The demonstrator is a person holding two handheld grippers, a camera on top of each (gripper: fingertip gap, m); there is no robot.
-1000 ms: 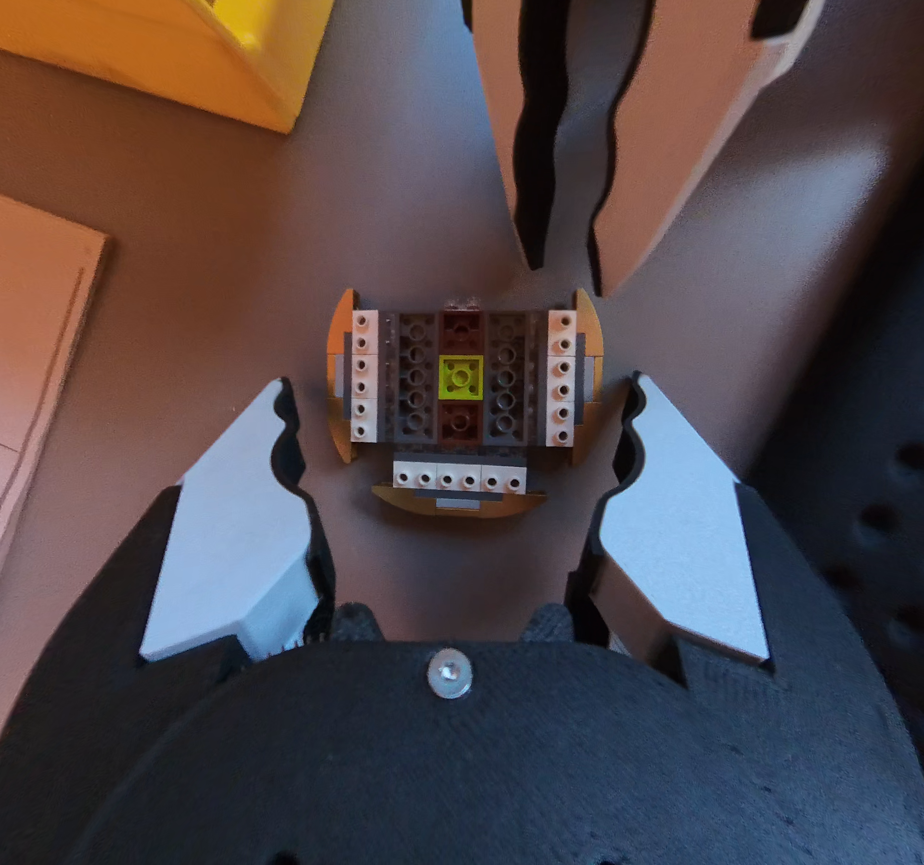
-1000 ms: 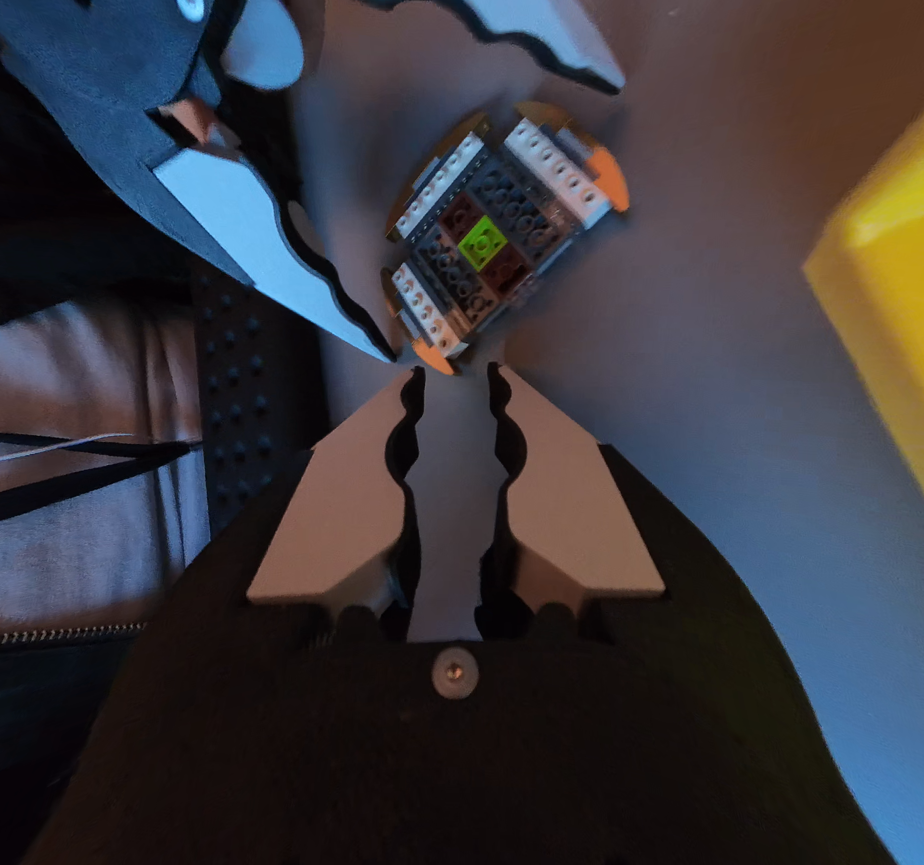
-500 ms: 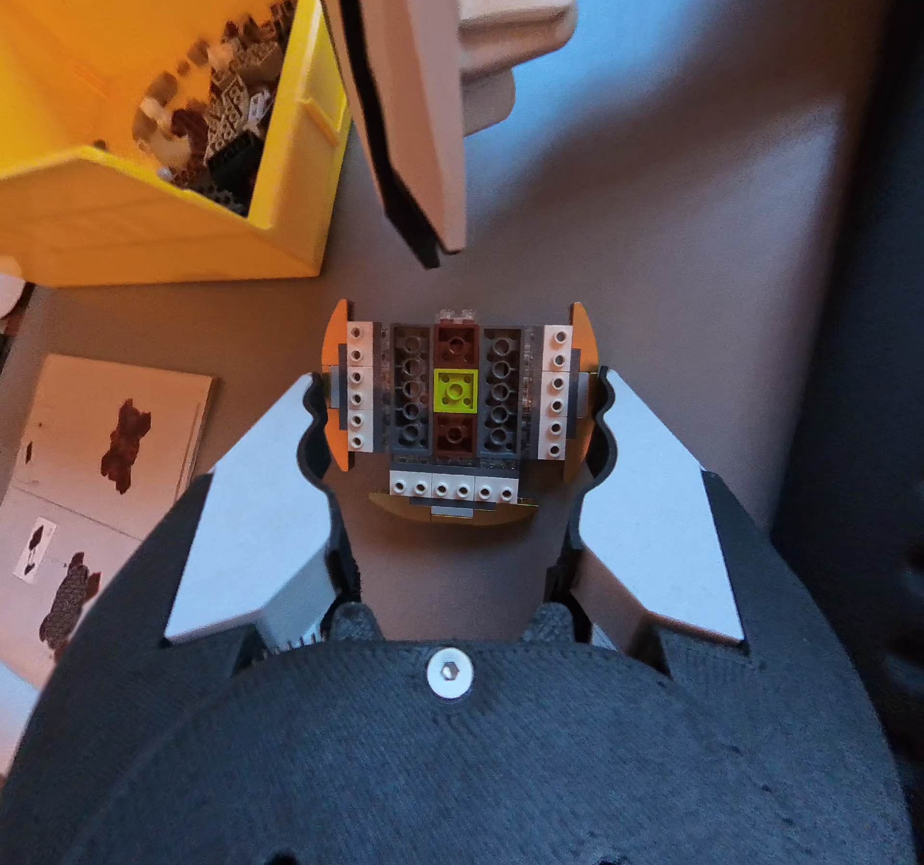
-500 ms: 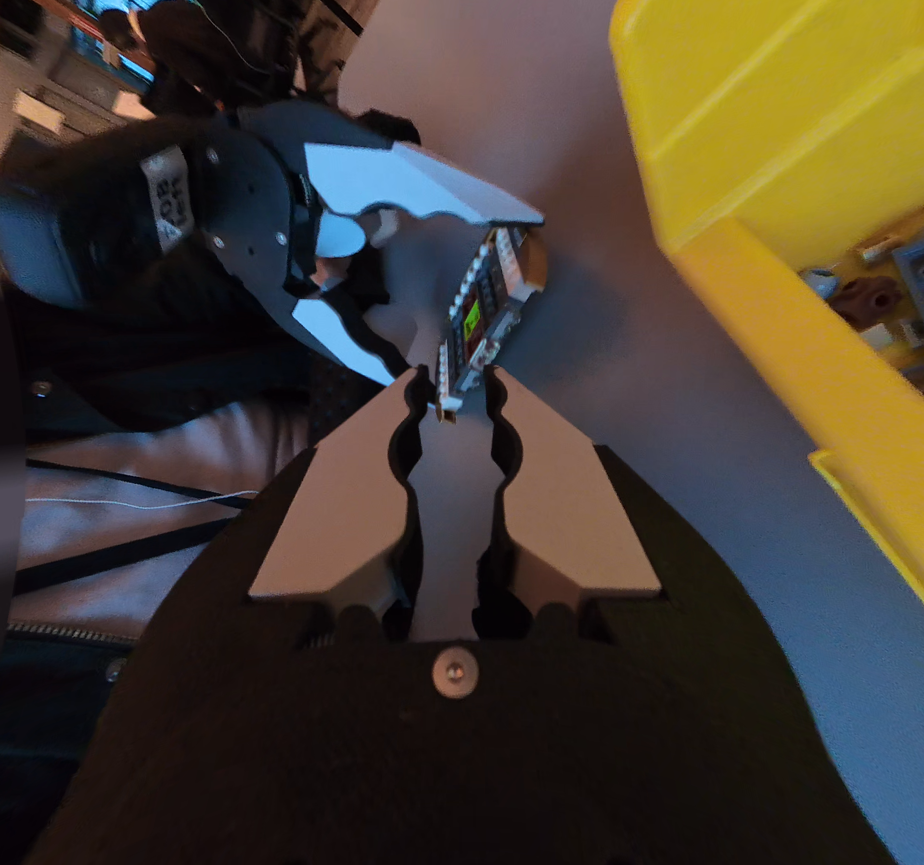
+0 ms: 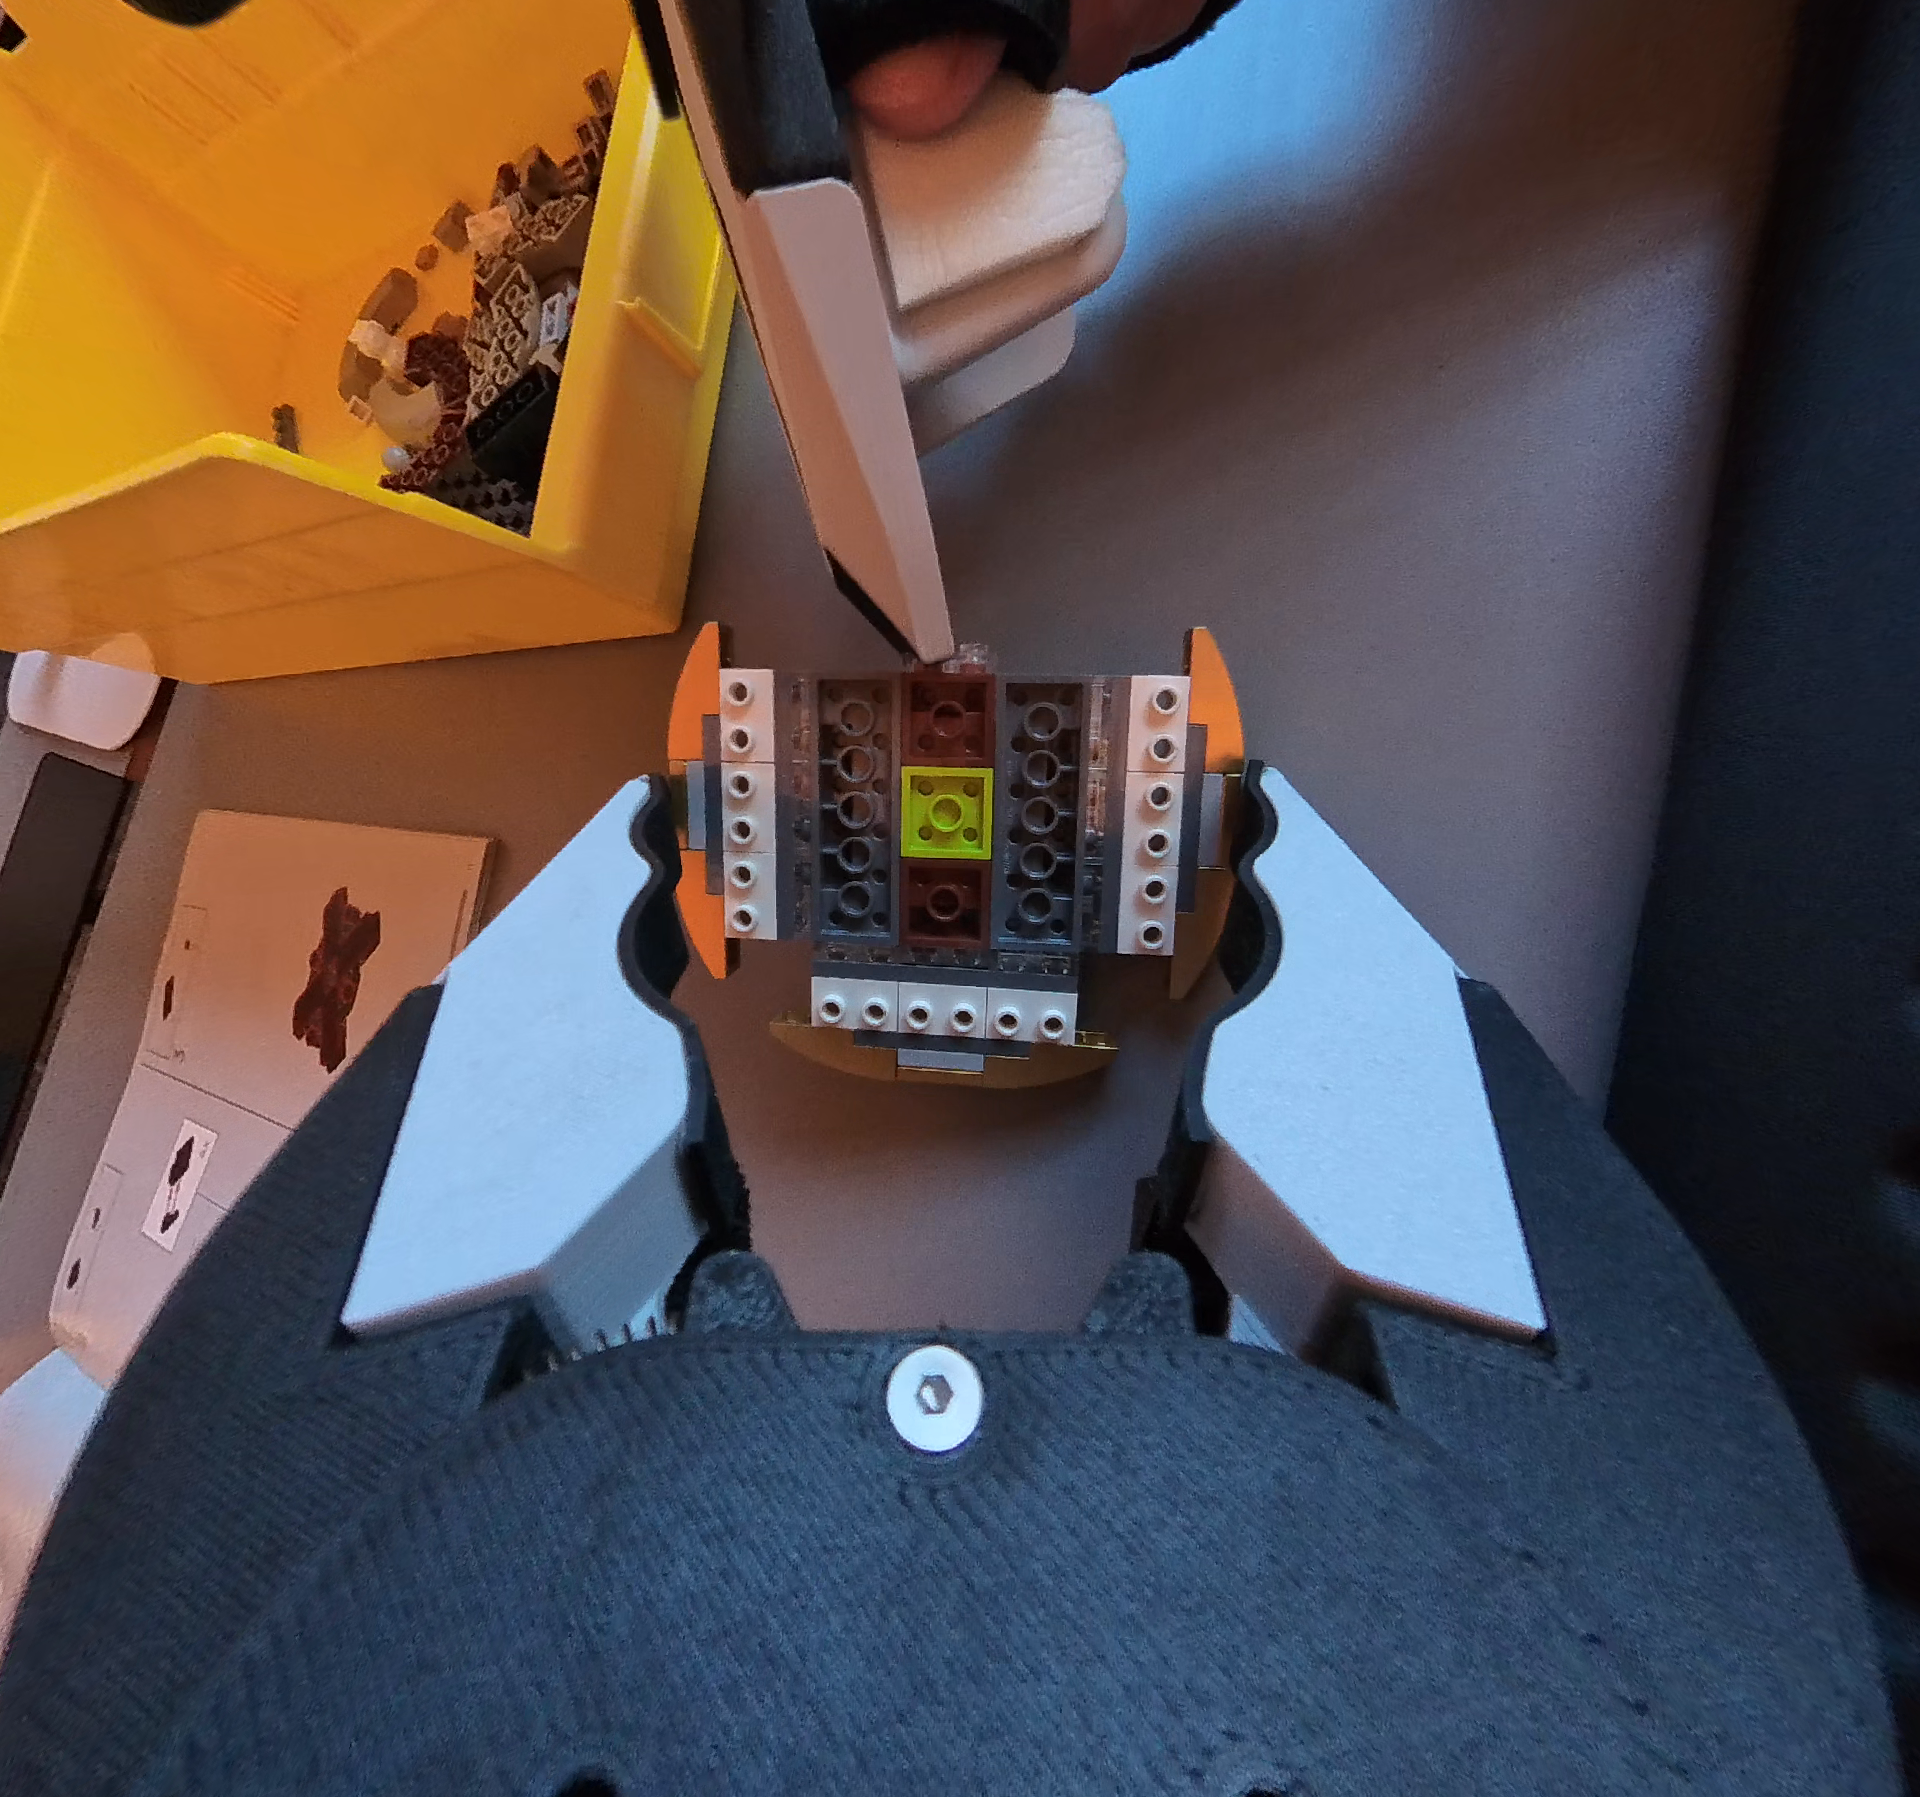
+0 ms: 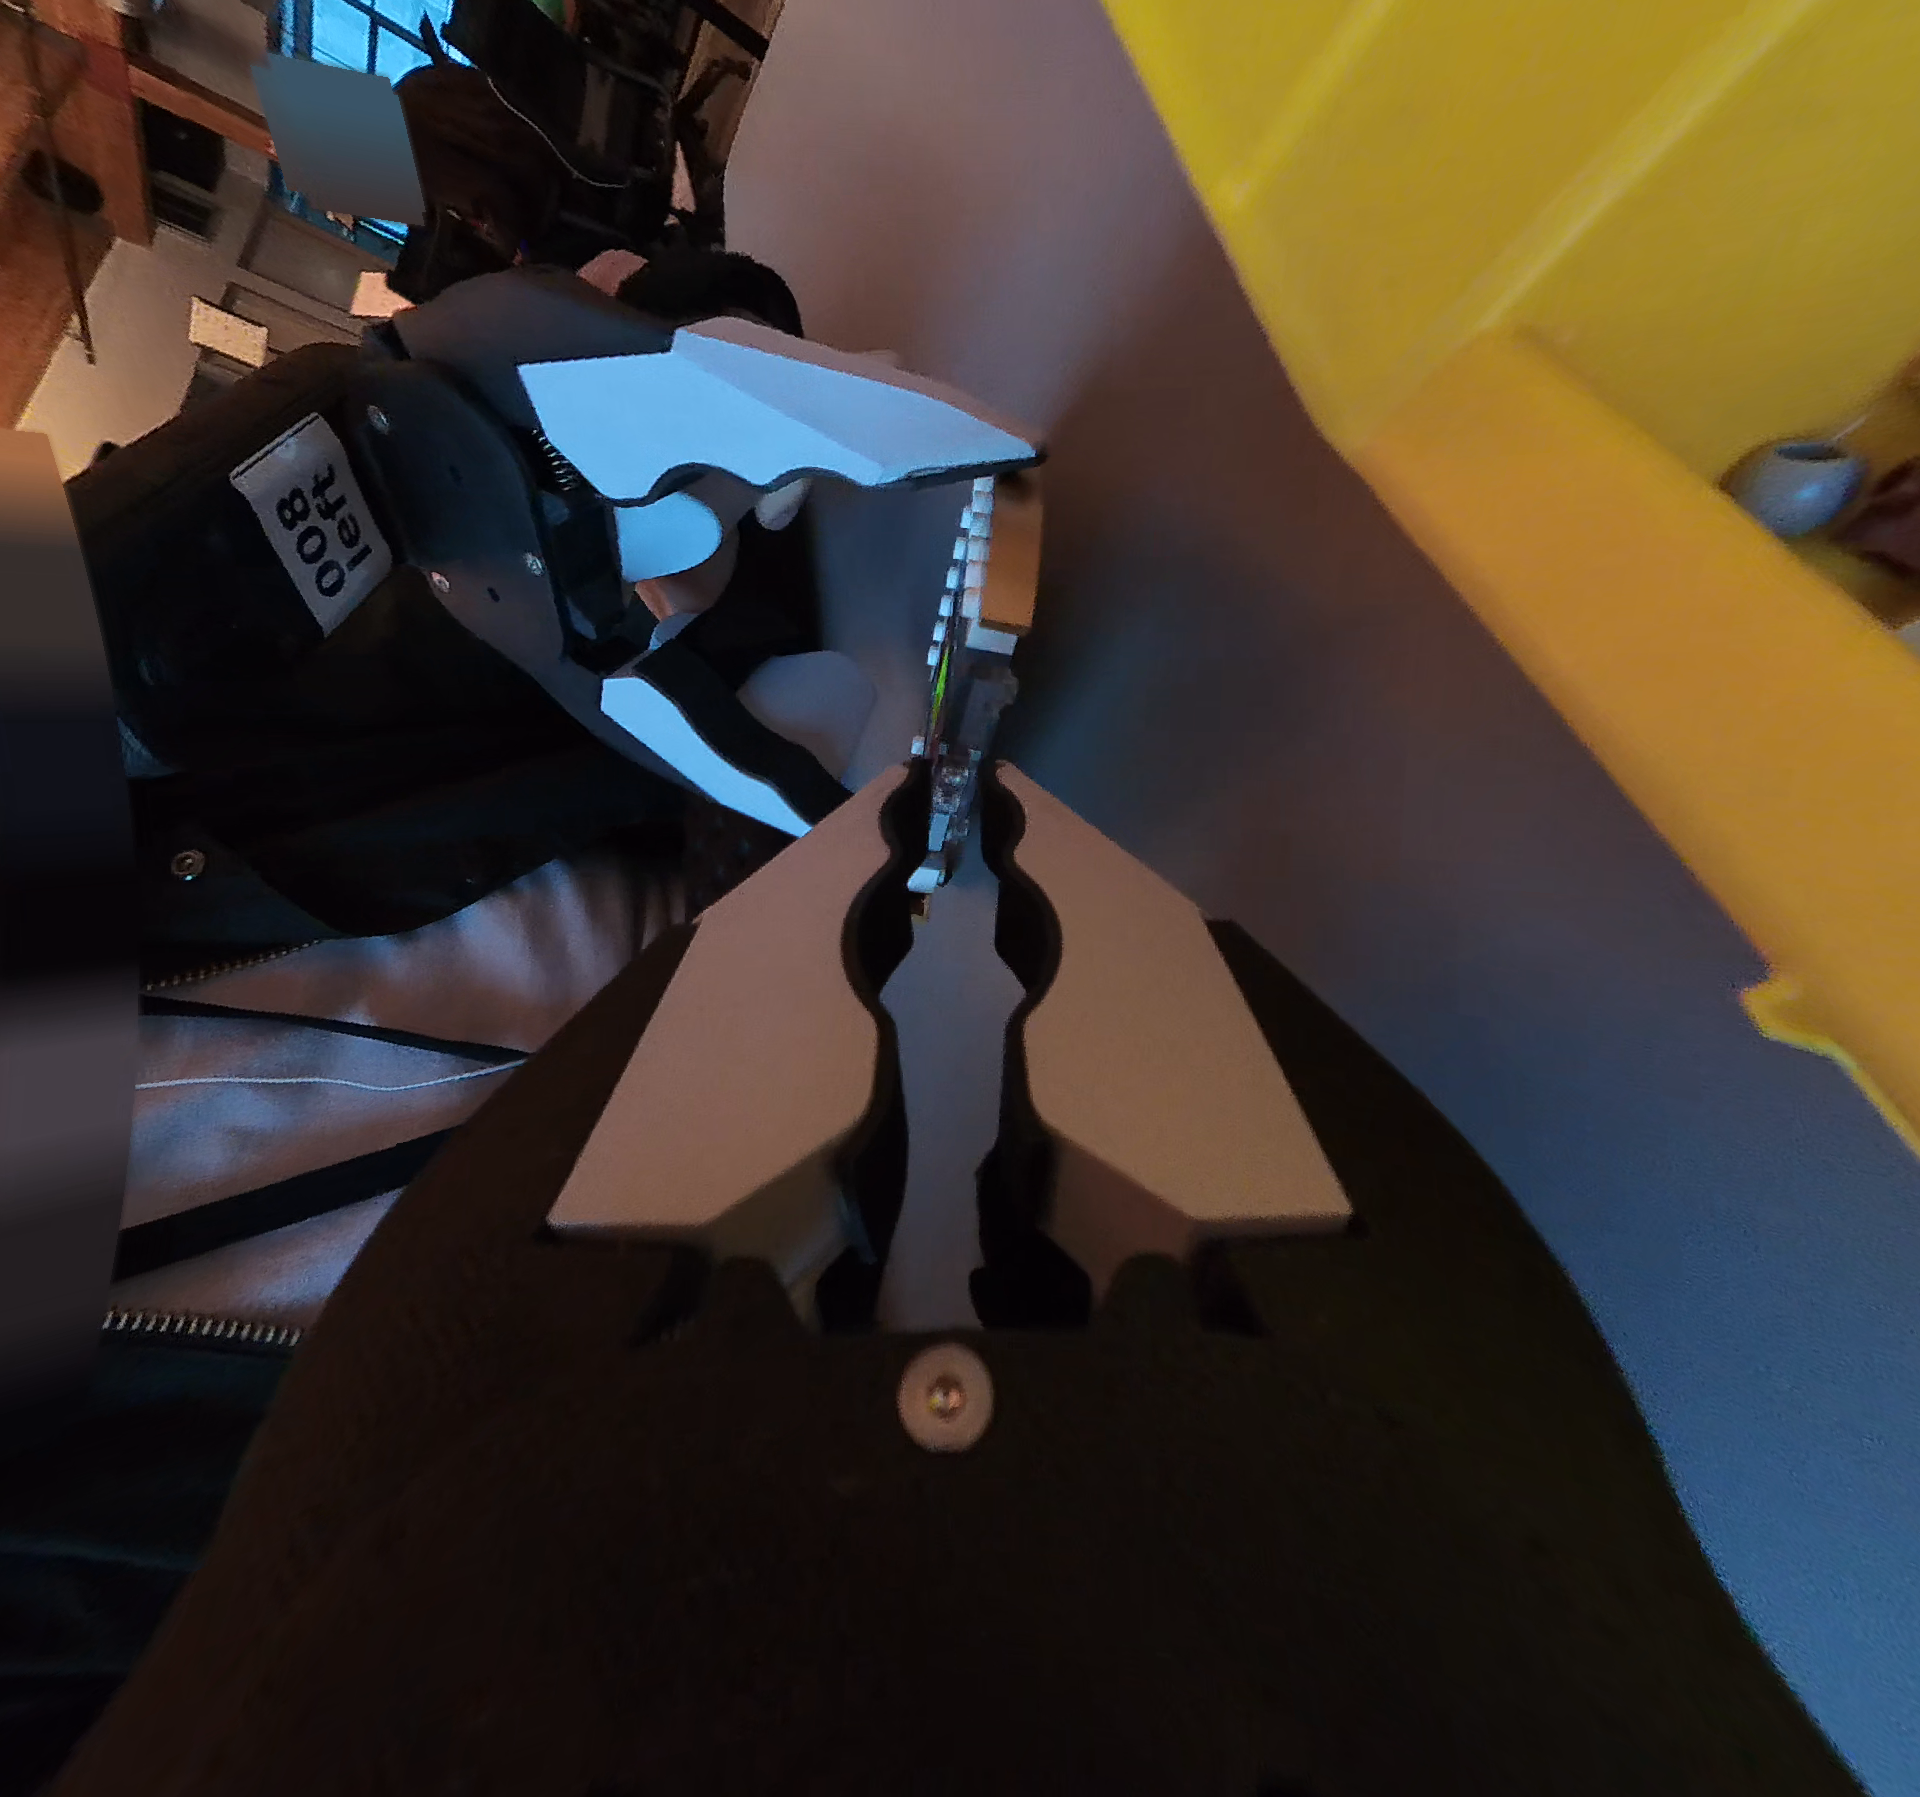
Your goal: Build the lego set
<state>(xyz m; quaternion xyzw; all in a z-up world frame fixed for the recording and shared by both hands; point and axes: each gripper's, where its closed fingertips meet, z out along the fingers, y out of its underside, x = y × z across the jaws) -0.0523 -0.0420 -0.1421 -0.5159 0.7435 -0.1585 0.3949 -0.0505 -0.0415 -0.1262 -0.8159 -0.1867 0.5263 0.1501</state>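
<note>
The lego build (image 5: pixel 945 812) is a flat grey, brown and white piece with orange curved sides and a lime square in the middle. My left gripper (image 5: pixel 951 797) is shut on it, one finger against each orange side. My right gripper (image 6: pixel 951 779) comes in from the far side. Its tips pinch the build's far edge (image 6: pixel 951 791) at a small clear piece. In the left wrist view the right gripper's tip (image 5: pixel 925 635) touches that edge. The left gripper (image 6: pixel 831 604) also shows in the right wrist view, holding the build edge-on.
A yellow bin (image 5: pixel 312 563) with several loose bricks stands at the far left, and close on the right in the right wrist view (image 6: pixel 1558 397). An instruction booklet (image 5: pixel 312 968) lies to the left. A dark mat (image 5: pixel 1787 812) borders the grey table on the right. Left and right tips are no more than a few centimetres apart.
My left gripper has moved forward and closed on the build's sides. My right gripper has turned, come to the build's far edge and narrowed onto it.
</note>
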